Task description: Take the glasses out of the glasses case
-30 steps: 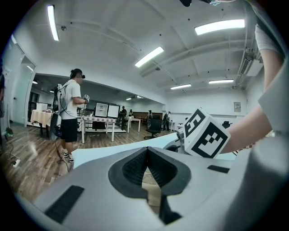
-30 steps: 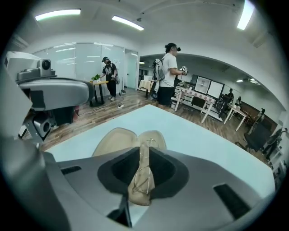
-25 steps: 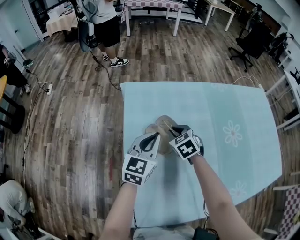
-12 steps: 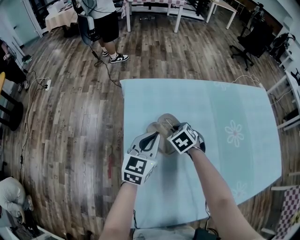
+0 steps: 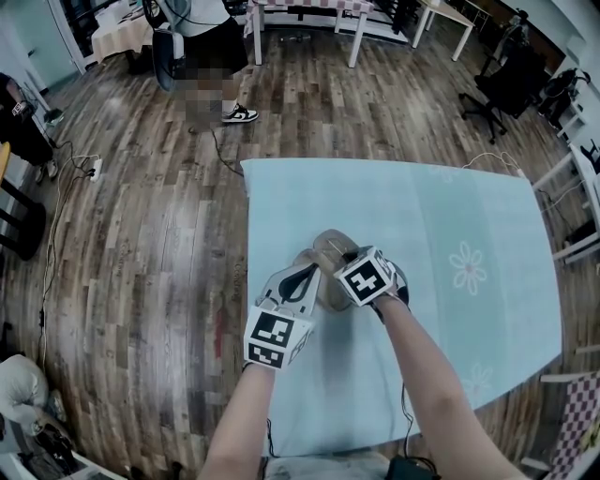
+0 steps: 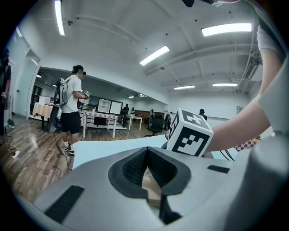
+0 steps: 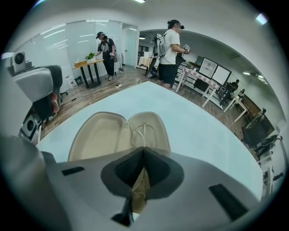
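Observation:
A tan glasses case (image 5: 323, 246) lies open on the pale blue tablecloth (image 5: 450, 216), near the table's left side. In the right gripper view both halves of the case (image 7: 97, 135) show, and thin wire-rimmed glasses (image 7: 143, 134) rest in the right half. My right gripper (image 7: 144, 151) is shut on the glasses' thin wire, just above the case's near edge. My left gripper (image 6: 147, 155) is shut on a tan edge of the case (image 6: 151, 189). In the head view the left gripper (image 5: 311, 274) meets the case from the near left and the right gripper (image 5: 349, 259) from the near right.
The table's left edge (image 5: 247, 244) runs close to the case, with wooden floor beyond it. A person (image 5: 202, 37) stands on the floor at the back left. White tables (image 5: 300, 19) and an office chair (image 5: 502, 89) stand further back.
My right gripper has shifted a little up and left toward the case and turned slightly. The left gripper has stayed put. The person at the back has stepped further away.

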Tool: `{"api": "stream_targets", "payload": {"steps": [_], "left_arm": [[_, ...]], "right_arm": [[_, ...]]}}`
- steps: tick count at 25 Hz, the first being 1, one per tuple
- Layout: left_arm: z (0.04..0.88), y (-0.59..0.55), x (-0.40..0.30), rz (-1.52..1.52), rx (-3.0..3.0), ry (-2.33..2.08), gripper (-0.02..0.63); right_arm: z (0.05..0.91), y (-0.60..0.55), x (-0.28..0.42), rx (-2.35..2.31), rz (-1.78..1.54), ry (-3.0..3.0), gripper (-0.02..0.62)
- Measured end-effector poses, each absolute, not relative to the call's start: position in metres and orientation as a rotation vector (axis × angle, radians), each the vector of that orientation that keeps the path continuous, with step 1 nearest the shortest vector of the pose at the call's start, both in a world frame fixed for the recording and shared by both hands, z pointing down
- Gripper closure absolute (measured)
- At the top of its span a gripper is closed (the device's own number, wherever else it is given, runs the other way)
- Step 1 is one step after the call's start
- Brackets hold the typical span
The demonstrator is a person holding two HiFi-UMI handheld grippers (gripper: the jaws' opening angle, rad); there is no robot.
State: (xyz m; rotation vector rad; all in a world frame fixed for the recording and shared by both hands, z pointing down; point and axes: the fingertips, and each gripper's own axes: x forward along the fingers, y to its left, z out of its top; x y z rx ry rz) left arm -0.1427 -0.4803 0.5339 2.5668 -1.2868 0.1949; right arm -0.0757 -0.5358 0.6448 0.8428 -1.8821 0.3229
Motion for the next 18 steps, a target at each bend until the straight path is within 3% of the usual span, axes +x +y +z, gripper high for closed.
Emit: {"api": "stream_targets", "payload": {"steps": [18], "left_arm": [[0.510,-0.466,-0.148,0.176,2.595,-1.325,0.600]], "right_arm": [[0.607,-0.525,-0.081,0.930,0.297,-1.981,0.586]]}}
